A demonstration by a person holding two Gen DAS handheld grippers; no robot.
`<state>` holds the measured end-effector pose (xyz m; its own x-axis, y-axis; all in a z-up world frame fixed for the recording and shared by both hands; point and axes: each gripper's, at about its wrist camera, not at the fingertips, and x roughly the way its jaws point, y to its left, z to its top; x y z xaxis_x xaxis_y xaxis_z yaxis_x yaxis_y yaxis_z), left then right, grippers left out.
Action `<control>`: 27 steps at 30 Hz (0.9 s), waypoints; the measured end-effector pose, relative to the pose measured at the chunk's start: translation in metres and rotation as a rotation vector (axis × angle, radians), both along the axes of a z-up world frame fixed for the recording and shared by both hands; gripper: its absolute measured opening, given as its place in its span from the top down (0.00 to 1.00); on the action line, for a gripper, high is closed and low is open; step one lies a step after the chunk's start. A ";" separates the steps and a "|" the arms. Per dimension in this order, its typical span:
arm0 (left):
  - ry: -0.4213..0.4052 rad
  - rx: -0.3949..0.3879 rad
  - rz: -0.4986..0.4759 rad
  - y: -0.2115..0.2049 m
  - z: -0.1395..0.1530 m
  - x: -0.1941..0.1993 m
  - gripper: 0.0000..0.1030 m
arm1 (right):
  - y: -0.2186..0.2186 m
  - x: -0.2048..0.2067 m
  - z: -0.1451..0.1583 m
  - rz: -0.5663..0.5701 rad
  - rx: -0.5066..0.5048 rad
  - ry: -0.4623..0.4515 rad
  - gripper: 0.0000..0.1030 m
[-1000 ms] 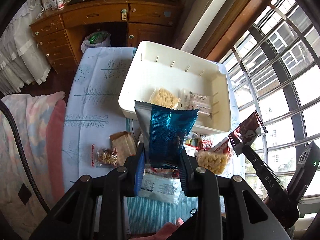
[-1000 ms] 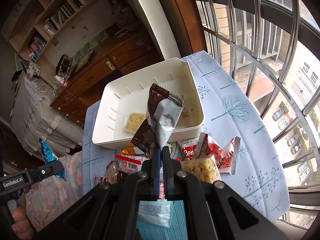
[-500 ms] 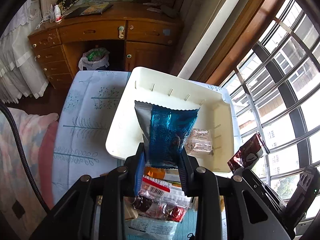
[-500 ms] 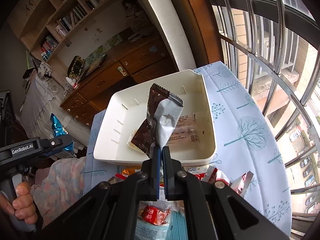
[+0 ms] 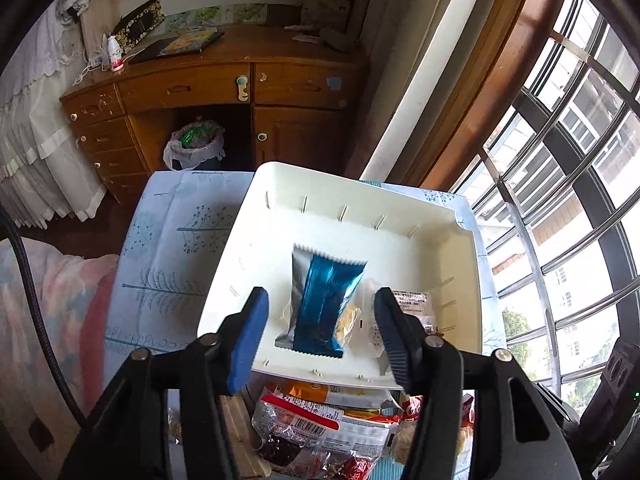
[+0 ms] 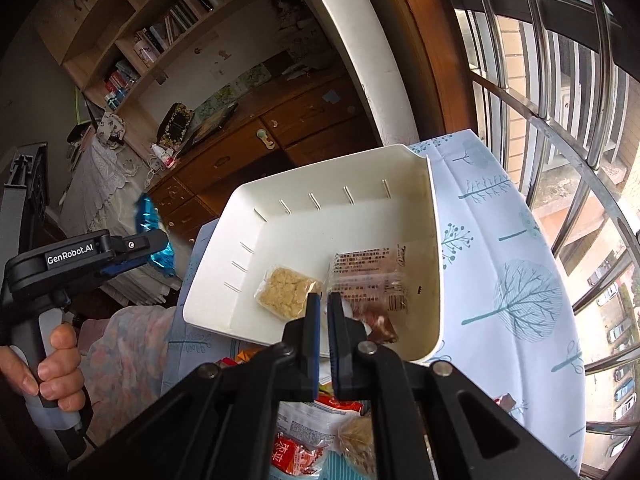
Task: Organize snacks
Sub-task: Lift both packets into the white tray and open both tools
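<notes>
A white bin (image 5: pixel 460 248) (image 6: pixel 304 216) stands on the tree-print tablecloth. In the left wrist view my left gripper (image 5: pixel 320 332) is open above the bin's near edge, and the blue snack packet (image 5: pixel 326 308) lies in the bin between its fingers, on a cracker pack. In the right wrist view the left gripper (image 6: pixel 156 248) shows at the left with the blue packet (image 6: pixel 150 220) still at its tips. My right gripper (image 6: pixel 323 312) has its fingers a narrow gap apart and empty; the brown snack packet (image 6: pixel 378 322) lies in the bin just beyond, beside a cracker pack (image 6: pixel 288 292) and a clear printed pack (image 6: pixel 368 272).
Several loose snack packs (image 5: pixel 320 428) (image 6: pixel 304 448) lie on the cloth in front of the bin. A wooden desk (image 5: pixel 208 92) stands behind the table, barred windows (image 6: pixel 560 80) to the right, and a quilted bed (image 5: pixel 44 320) to the left.
Both grippers moved forward over the bin. The left one opened and let the blue packet drop in. The right one let go of the brown packet, which now lies in the bin.
</notes>
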<state>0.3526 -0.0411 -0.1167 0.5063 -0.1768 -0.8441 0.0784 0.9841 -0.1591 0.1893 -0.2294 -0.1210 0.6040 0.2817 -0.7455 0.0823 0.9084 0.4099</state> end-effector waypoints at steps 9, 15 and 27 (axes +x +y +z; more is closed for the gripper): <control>-0.009 0.042 0.007 -0.008 0.010 -0.011 0.39 | -0.003 0.003 -0.004 0.031 0.031 0.022 0.95; -0.019 0.064 0.015 -0.007 0.021 -0.024 0.34 | -0.002 -0.001 0.002 0.052 0.047 0.014 0.79; -0.013 0.139 -0.010 -0.006 0.029 -0.056 0.24 | 0.006 -0.024 0.011 0.090 0.082 -0.012 0.65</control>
<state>0.2966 -0.0468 -0.0879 0.5157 -0.0634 -0.8544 0.0893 0.9958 -0.0199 0.1652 -0.2233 -0.1096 0.5818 0.3951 -0.7109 -0.0035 0.8753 0.4835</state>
